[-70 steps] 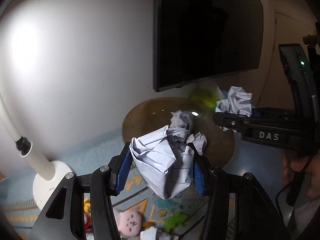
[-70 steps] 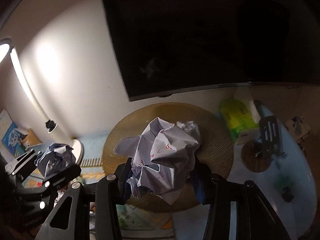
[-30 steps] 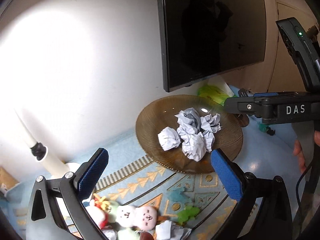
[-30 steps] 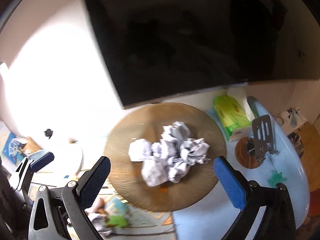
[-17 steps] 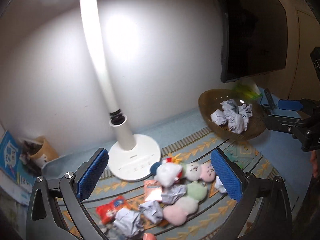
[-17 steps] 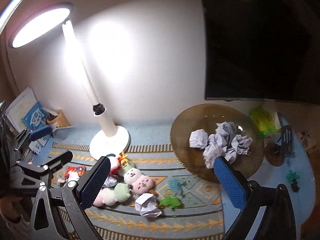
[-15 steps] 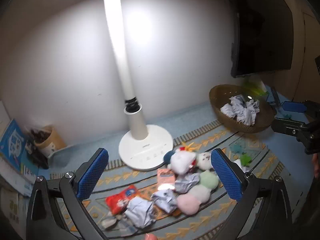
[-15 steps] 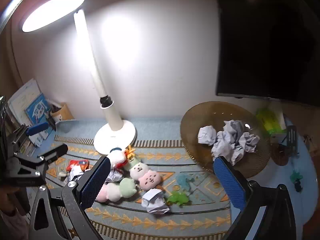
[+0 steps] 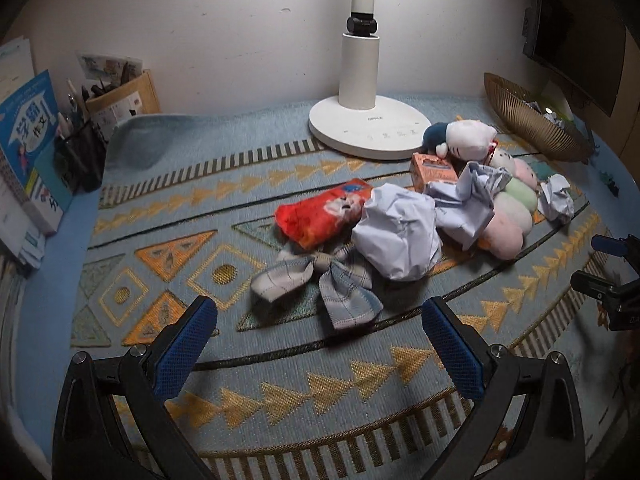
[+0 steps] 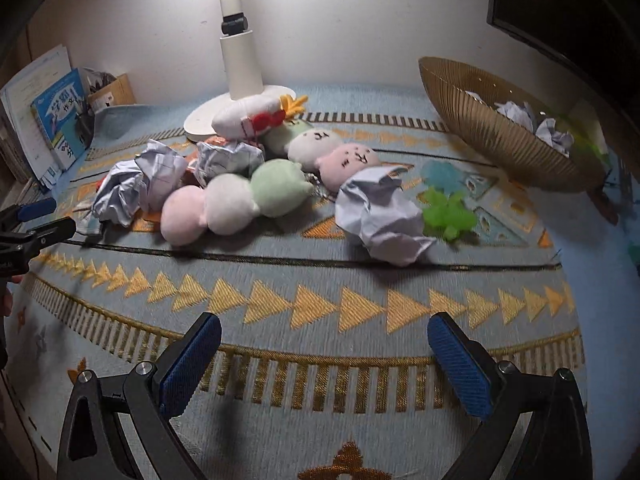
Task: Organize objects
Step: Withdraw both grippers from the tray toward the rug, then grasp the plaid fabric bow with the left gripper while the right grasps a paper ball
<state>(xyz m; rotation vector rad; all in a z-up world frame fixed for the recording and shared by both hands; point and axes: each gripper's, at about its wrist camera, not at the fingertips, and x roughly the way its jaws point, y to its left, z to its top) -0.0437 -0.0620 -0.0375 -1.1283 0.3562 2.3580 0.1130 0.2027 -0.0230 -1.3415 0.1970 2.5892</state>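
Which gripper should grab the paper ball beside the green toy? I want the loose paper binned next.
Right, probably. The right gripper is open and faces that paper ball, with the basket on its side.

Crumpled paper balls lay loose on the rug among plush toys. The brown wicker bowl at 2 o'clock sat tilted and held more paper.

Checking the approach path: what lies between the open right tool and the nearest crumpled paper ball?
In the right wrist view, only bare patterned mat separates the right tool from the crumpled paper ball.
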